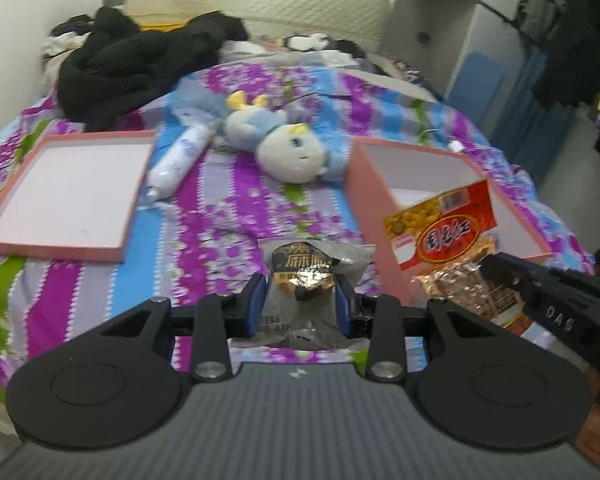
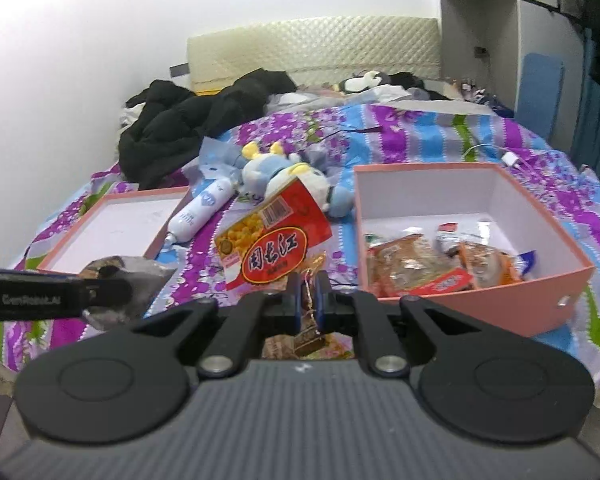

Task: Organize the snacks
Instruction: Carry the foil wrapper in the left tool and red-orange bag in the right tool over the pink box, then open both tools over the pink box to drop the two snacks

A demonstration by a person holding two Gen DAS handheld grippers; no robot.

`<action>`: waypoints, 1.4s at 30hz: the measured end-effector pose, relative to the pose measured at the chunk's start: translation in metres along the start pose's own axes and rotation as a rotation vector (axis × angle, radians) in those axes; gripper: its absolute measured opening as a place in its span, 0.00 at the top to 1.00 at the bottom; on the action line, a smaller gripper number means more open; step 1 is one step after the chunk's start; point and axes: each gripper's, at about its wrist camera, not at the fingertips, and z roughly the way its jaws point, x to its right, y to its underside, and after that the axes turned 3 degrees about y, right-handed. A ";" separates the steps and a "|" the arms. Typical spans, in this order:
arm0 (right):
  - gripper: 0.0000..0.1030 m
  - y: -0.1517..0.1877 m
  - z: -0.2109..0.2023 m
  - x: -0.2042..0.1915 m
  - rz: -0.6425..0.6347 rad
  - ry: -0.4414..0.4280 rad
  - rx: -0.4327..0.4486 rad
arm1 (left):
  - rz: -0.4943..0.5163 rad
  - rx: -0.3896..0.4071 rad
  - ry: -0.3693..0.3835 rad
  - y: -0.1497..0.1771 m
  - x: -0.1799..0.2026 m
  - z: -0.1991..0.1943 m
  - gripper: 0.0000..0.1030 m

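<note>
My left gripper (image 1: 300,286) is shut on a grey and black snack packet (image 1: 302,280), held above the bedspread. My right gripper (image 2: 307,282) is shut on the crimped end of a red and yellow snack bag (image 2: 270,240), which stands up in front of it. That bag also shows in the left wrist view (image 1: 440,224), at the near corner of the deep pink box (image 1: 366,208). In the right wrist view the pink box (image 2: 500,300) holds several wrapped snacks (image 2: 420,264). The grey packet (image 2: 128,280) and left gripper show at the left.
A shallow pink lid (image 1: 4,244) lies open side up on the left of the bed. A white tube (image 1: 180,160) and a plush toy (image 1: 292,148) lie between lid and box. Black clothes (image 1: 132,60) are piled behind. A white cable (image 2: 508,158) lies beyond the box.
</note>
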 end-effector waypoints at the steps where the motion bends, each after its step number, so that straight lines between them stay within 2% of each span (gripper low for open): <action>1: 0.91 0.000 -0.004 0.004 0.005 0.010 0.002 | 0.006 0.002 0.011 -0.001 0.006 -0.001 0.60; 9: 0.91 -0.007 -0.021 0.044 0.042 0.091 0.011 | 0.042 -0.009 0.099 -0.013 0.049 0.016 0.60; 18: 0.91 -0.026 0.012 0.087 0.061 0.131 -0.021 | 0.068 -0.043 0.137 -0.047 0.081 0.073 0.60; 29: 0.91 -0.065 0.089 0.147 0.095 0.128 -0.034 | 0.099 -0.070 0.169 -0.114 0.122 0.184 0.60; 33: 0.91 -0.074 0.123 0.167 0.114 0.141 -0.046 | 0.104 -0.094 0.179 -0.134 0.138 0.233 0.65; 38: 0.91 -0.072 0.174 0.190 0.140 0.152 -0.099 | 0.147 -0.124 0.196 -0.148 0.155 0.286 0.66; 42: 0.89 -0.064 0.205 0.200 0.156 0.155 -0.153 | 0.172 -0.154 0.191 -0.151 0.161 0.314 0.66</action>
